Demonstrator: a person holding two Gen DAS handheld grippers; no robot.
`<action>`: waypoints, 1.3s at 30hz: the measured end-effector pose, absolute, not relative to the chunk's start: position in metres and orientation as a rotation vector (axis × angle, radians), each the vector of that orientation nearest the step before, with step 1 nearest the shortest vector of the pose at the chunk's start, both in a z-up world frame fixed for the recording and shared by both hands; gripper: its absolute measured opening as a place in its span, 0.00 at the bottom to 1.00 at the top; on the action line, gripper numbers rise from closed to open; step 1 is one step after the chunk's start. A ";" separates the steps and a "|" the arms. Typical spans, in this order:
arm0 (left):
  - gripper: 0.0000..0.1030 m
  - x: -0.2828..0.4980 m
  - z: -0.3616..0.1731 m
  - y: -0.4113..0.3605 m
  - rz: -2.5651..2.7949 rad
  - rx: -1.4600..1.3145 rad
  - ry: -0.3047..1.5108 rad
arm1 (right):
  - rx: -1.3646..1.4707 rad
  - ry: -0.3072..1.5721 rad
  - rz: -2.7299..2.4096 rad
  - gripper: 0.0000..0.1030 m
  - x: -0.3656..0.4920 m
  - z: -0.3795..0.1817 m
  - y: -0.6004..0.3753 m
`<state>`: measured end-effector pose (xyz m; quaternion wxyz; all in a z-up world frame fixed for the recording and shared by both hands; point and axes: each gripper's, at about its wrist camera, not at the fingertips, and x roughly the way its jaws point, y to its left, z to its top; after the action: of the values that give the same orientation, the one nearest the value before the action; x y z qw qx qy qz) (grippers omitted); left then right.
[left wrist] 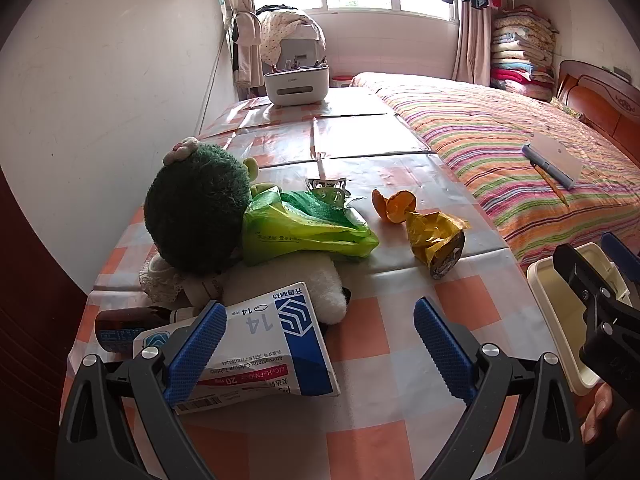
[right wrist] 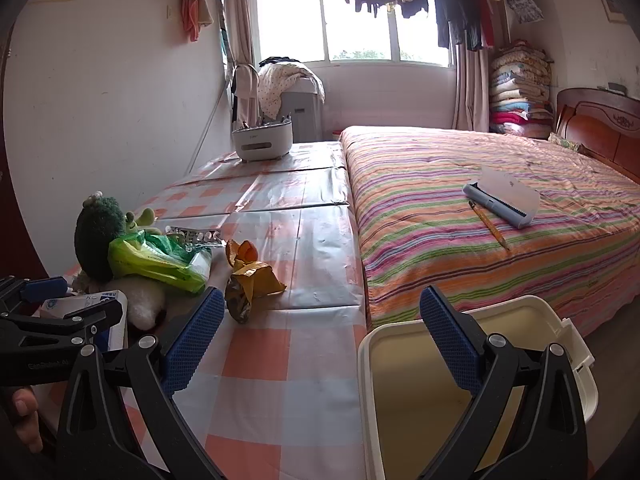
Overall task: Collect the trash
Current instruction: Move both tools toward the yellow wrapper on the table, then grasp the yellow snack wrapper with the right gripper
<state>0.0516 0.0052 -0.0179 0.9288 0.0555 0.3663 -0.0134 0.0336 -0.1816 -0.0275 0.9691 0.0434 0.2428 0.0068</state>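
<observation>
My left gripper (left wrist: 320, 344) wide open, nothing held, left pad overlapping medicine box (left wrist: 276, 344) on checked tablecloth (left wrist: 384, 364); judge I'm lining up on box as first trash. My right gripper (right wrist: 324, 344) also spread wide, empty, parked above cream bin (right wrist: 576, 364) at table edge beside bed (right wrist: 480, 248), likely ready to steady it. Other trash mid-table: green bag (left wrist: 304, 228) draped on plush toy (left wrist: 196, 216), yellow wrapper (left wrist: 436, 240), orange peel (left wrist: 394, 206) just behind it

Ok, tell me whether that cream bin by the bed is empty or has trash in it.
Empty, as far as shown: the cream bin is open-topped and its visible inside is bare. The right gripper hides part of it.
</observation>
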 end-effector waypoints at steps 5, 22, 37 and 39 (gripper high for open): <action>0.90 0.052 -0.018 0.006 -0.026 0.112 0.750 | 0.079 0.488 0.009 0.94 0.036 -0.029 -0.180; 0.90 0.056 -0.015 0.024 0.010 0.089 0.754 | 0.105 0.530 0.057 0.94 0.054 -0.037 -0.172; 0.90 0.061 -0.020 0.052 0.055 0.056 0.774 | 0.088 0.578 0.086 0.94 0.086 -0.043 -0.141; 0.90 0.062 -0.020 0.056 0.061 0.051 0.775 | 0.090 0.588 0.090 0.94 0.091 -0.044 -0.138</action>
<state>0.0617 0.0556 -0.0195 0.9252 0.0250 0.3776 0.0297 0.0913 -0.1380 -0.0445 0.9551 0.0445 0.2894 0.0444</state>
